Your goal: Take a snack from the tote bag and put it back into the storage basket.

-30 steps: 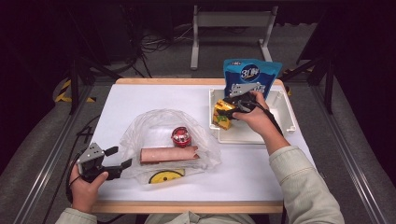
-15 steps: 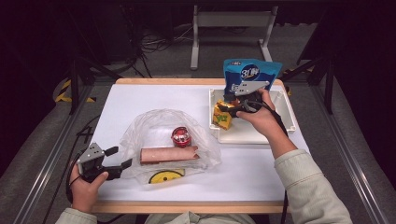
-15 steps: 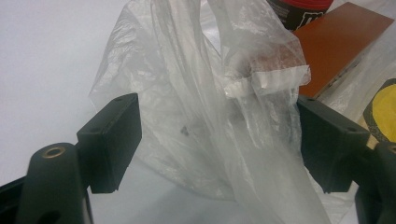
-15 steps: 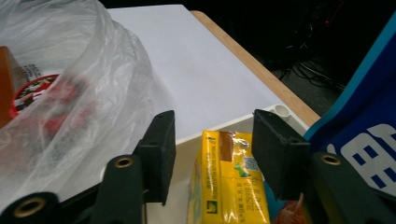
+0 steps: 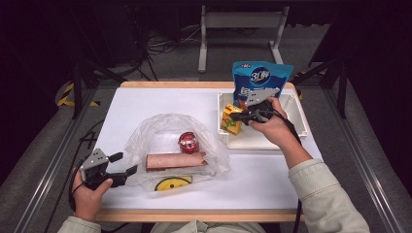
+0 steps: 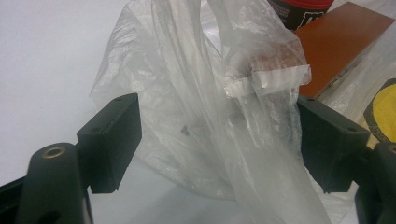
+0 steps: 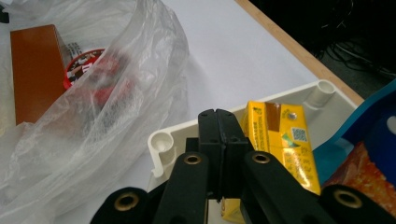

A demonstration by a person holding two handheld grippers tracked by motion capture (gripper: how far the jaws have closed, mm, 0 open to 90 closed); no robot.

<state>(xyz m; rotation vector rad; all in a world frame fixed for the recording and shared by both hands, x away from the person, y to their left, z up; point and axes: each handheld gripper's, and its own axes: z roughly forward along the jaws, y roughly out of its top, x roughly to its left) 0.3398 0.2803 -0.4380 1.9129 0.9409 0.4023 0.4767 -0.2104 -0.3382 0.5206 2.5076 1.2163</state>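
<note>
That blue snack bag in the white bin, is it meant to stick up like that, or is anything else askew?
The blue snack bag stands on end, leaning over the far rim of the white bin, far too tall for it. The yellow carton beside it sits tilted. Nothing looks spilled or torn.

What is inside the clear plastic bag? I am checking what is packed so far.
Inside the plastic bag lie a red can and a brown box. A yellow round thing shows at the near edge; crumpled film hides whether it lies inside or underneath.
</note>
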